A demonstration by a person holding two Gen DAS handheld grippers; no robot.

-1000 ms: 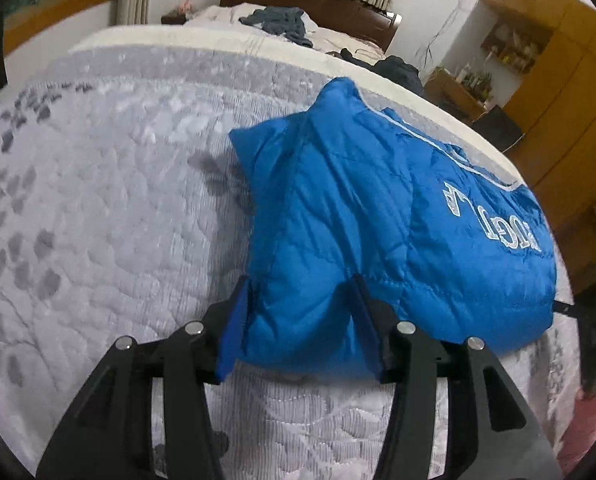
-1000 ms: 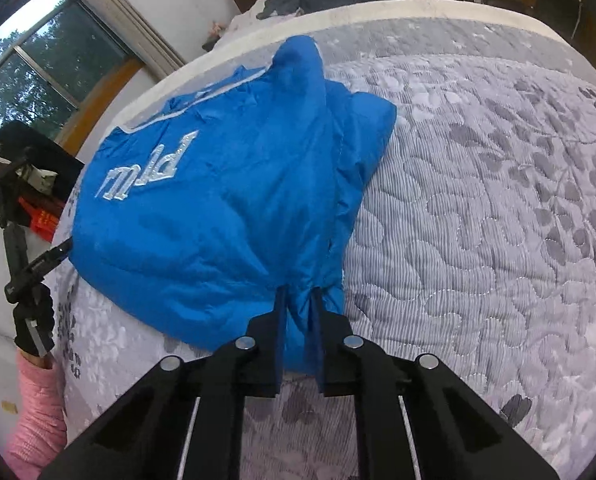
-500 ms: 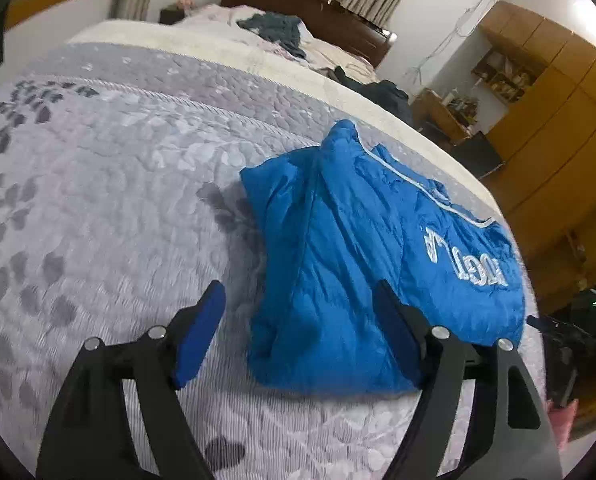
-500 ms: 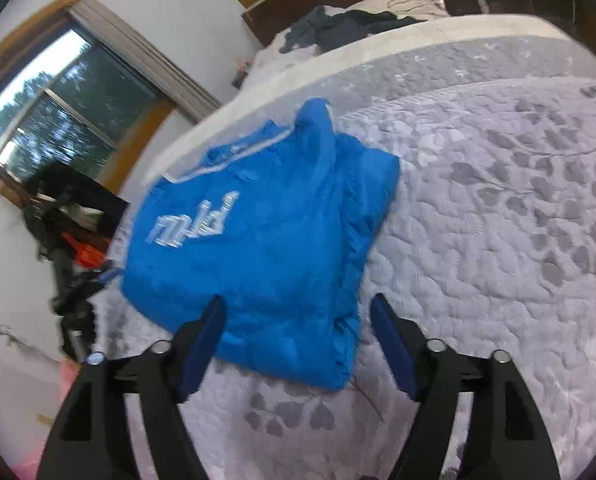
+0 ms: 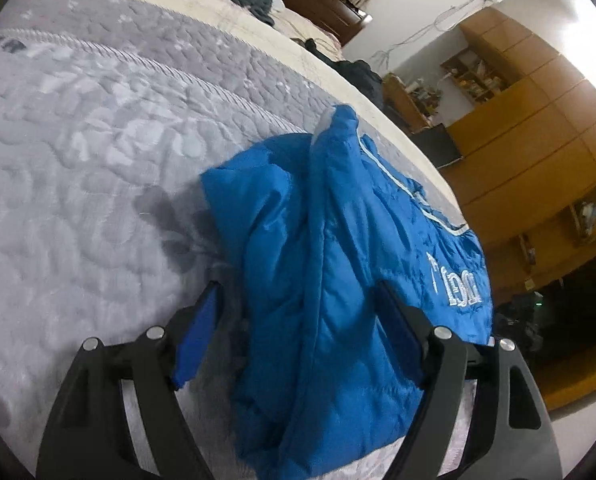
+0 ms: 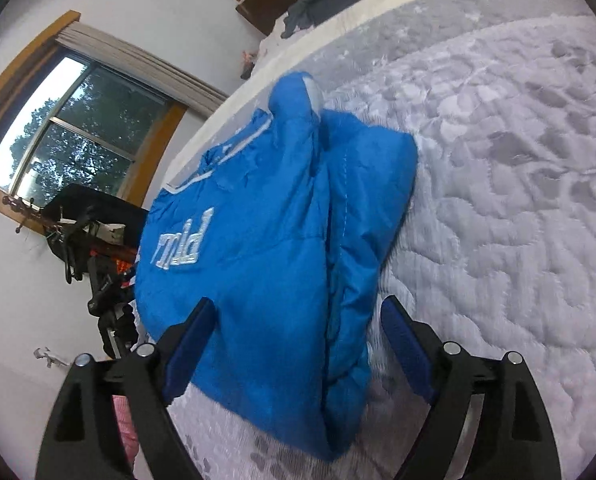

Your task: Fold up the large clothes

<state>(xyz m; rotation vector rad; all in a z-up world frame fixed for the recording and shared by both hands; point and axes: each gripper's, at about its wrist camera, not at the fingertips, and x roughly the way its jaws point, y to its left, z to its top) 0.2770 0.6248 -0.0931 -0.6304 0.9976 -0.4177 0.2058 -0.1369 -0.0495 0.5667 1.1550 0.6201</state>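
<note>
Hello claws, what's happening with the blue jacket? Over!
Left gripper open, right gripper open, both empty. Blue jacket lying folded on the grey quilt. Nothing in the way.

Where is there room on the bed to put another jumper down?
The grey quilt lies bare left of the blue jacket, up to the bed's cream edge. The side by the wooden cupboards is crowded: the jacket reaches that edge.
</note>
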